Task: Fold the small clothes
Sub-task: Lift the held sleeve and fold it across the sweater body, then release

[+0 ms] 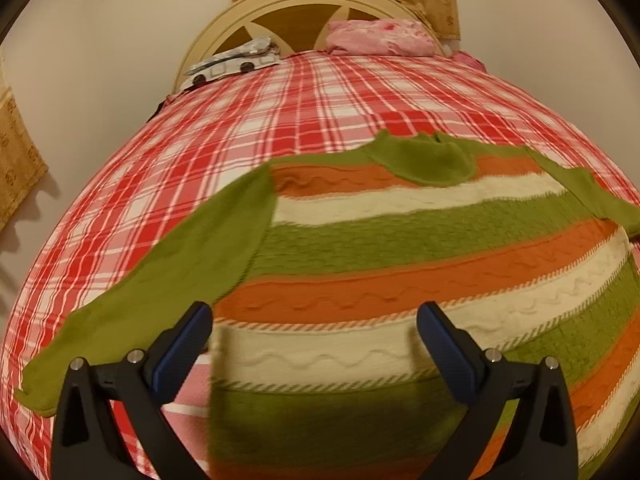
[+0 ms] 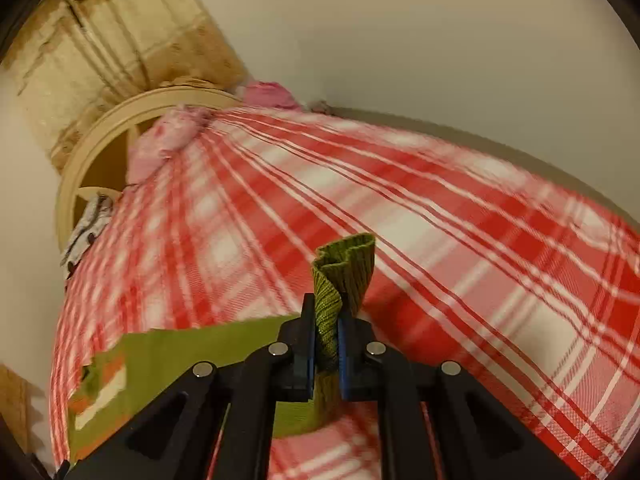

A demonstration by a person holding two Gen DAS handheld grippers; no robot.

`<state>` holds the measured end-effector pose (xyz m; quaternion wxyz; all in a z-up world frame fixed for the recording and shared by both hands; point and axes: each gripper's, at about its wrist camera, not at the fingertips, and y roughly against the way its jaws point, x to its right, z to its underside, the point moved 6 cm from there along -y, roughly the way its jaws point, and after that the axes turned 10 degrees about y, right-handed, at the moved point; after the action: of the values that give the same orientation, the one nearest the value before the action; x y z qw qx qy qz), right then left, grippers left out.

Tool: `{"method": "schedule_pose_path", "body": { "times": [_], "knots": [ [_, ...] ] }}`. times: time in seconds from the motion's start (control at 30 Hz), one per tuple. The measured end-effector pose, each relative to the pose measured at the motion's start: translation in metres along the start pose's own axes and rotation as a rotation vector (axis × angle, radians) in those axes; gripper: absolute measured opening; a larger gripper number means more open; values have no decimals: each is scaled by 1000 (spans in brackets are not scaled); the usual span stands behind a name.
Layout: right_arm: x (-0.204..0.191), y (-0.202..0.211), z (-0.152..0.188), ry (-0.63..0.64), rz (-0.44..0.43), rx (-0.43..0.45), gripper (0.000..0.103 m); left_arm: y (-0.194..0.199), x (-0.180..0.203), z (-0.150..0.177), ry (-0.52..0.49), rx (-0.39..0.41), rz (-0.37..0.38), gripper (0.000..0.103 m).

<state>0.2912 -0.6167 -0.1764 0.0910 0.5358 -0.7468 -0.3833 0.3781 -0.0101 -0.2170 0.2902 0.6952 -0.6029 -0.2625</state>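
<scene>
The striped sweater point(image 1: 400, 248) lies flat across the checked bedspread point(image 1: 280, 112), body spread wide, collar toward the headboard point(image 1: 224, 20). The right gripper point(image 2: 326, 332) is pinching the ribbed green cuff point(image 2: 344, 268) of the right sleeve, which stands up between its jaws; the sweater's body lies off to that gripper's left, so the fold goes that way. The left gripper point(image 1: 314, 316) hangs spread wide above the hem, holding nothing, nearer the other sleeve point(image 1: 160, 280). Blur hides whether the cuff has cleared the bed.
</scene>
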Motion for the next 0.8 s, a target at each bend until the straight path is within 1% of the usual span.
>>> {"method": "schedule_pose_path", "body": {
  "times": [0.17,0.33,0.5,0.63,0.8],
  "knots": [
    [-46,14,-21,70,-51,34,8,3,-13,1,23,2,-9,103],
    [-80,24,-31,108,-96,52,8,3,-20,2,32,0,-8,103],
    [-127,40,-45,168,-154,78,8,6,-29,3,44,0,-4,103],
    [-178,59,-61,230,-207,115,8,10,-34,4,53,9,1,103],
    [-243,82,-73,306,-279,150,8,11,-42,6,63,9,4,103]
  ]
}}
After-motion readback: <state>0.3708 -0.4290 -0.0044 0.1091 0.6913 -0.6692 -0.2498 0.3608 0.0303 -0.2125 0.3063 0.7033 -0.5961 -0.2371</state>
